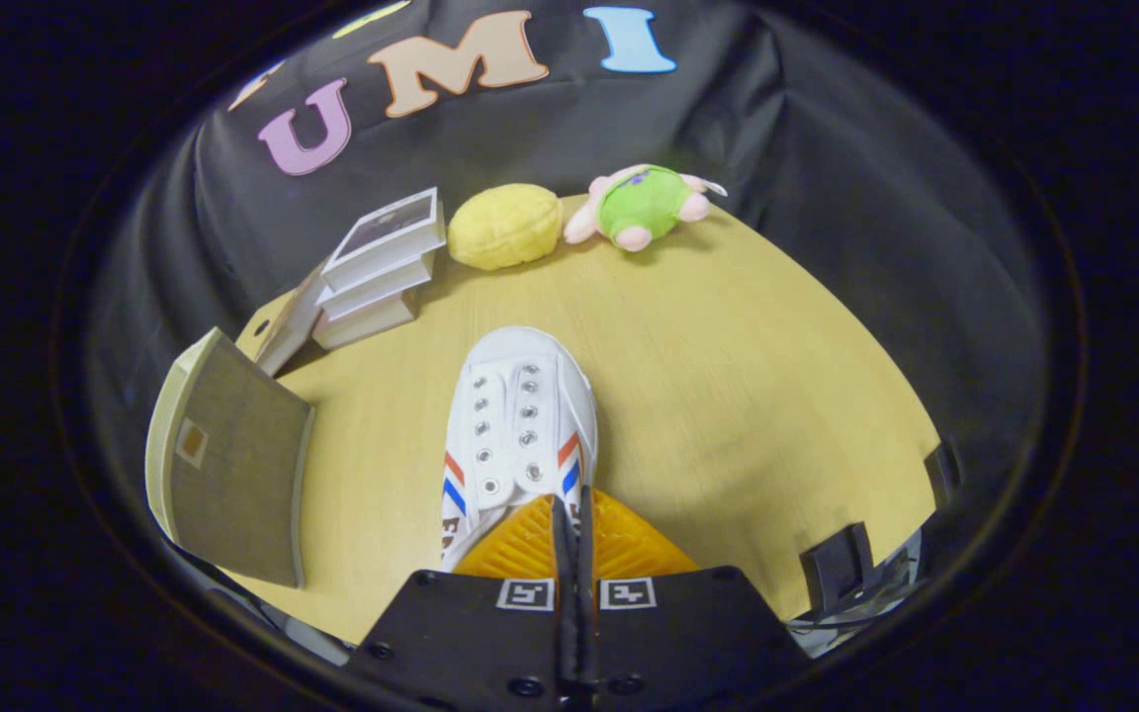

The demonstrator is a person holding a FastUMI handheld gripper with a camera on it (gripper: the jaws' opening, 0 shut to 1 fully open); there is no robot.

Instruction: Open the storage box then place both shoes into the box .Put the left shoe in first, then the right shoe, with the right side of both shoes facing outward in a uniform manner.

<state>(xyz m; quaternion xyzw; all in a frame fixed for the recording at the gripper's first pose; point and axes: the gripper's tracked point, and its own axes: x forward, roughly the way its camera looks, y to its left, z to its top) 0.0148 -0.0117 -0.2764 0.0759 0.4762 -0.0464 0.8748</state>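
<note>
Pale wood forms the counter [728, 396], a broad surface spreading ahead of the jaws and out to both sides of them. Well to the left of the jaws stands the storage box [233, 465], a greyish-brown box with cream edges and a small pale tag on its near face; whether its lid is open cannot be told from this angle. Straight ahead, a white shoe [520, 425] with metal eyelets and red and blue stripes on its sides hangs toe pointing away, its rear part reaching back to the gripper [569, 514]. The jaws are drawn together until only a thin slit remains between them, and they appear to pinch the rear edge of the shoe's right side wall, though the exact contact is hidden by the fingers themselves. Far beyond the jaws and to the left, a stack of white books [382, 267] leans slightly, with a flat cardboard piece [283, 331] propped beside it. Right of the books lies a yellow plush toy [504, 226], rounded and ridged. Just beside it, further right, a smaller plush toy in green and pink [644, 206] lies near the counter's far edge.
</note>
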